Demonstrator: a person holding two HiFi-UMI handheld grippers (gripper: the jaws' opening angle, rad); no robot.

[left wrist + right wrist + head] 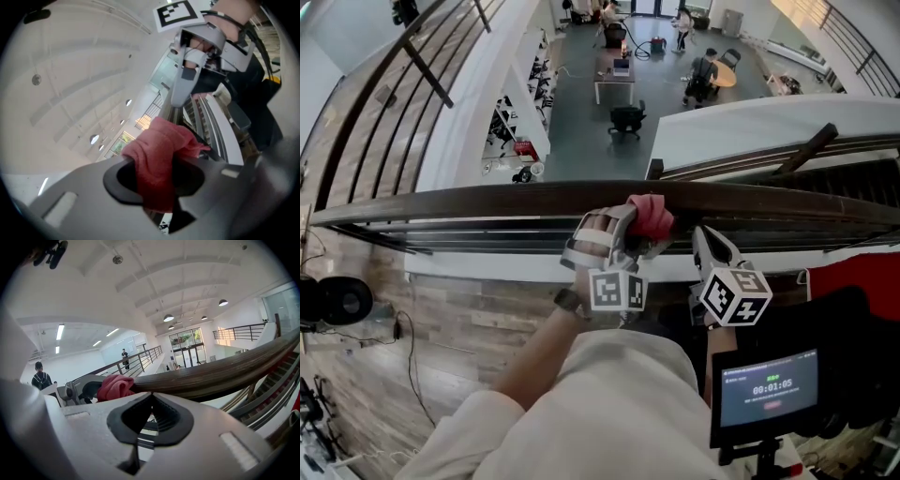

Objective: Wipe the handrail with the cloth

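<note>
A dark wooden handrail (487,199) crosses the head view from left to right. My left gripper (643,225) is shut on a bunched red cloth (652,214), and the cloth rests on top of the rail near its middle. In the left gripper view the cloth (161,140) fills the space between the jaws. My right gripper (711,251) is just right of the cloth and slightly below the rail, shut on nothing. The right gripper view shows its pads meeting at the tips (150,397), with the rail (220,373), the cloth (115,386) and the left gripper (77,391) beyond.
Metal railing bars (487,234) run under the handrail, and beyond them is a drop to a lower floor with desks and people (623,80). A small timer screen (767,386) stands at lower right. A black device (333,300) and cables lie on the wooden floor at left.
</note>
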